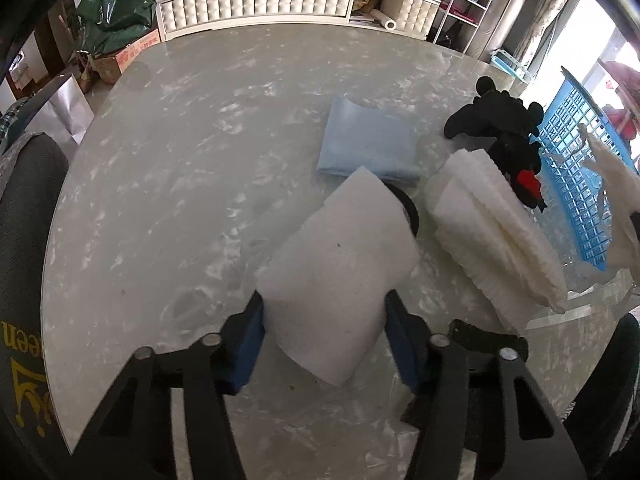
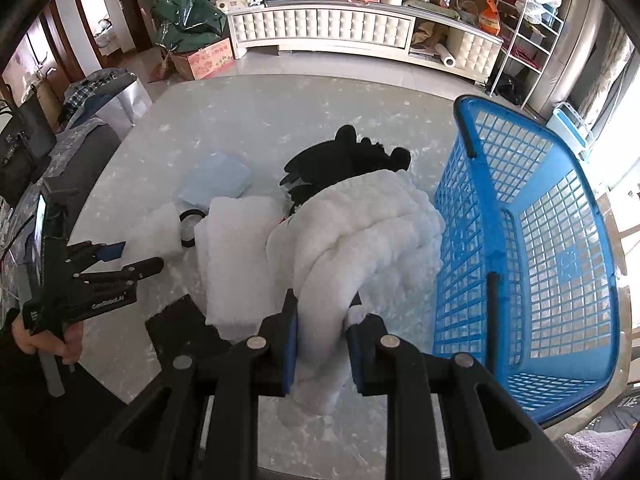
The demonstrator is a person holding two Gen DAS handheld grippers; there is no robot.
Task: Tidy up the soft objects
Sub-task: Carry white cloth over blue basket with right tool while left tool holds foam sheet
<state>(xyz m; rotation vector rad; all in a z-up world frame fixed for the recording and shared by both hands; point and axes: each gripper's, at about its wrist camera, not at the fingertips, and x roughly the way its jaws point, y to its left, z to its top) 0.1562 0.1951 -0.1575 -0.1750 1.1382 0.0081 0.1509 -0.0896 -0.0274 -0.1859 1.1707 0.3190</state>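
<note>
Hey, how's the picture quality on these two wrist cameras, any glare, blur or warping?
Left wrist: daylight at the right edge blows out behind the blue basket, the table bulges into a fisheye curve, and the white foam pad is sharp. Right wrist: similar glare at the right, bowed cabinet, crisp fluffy white cloth.

Glossy marbled table (image 1: 168,184), matt white foam pad (image 1: 340,280), fluffy white towel (image 2: 372,232), blue plastic lattice basket (image 2: 532,240).
</note>
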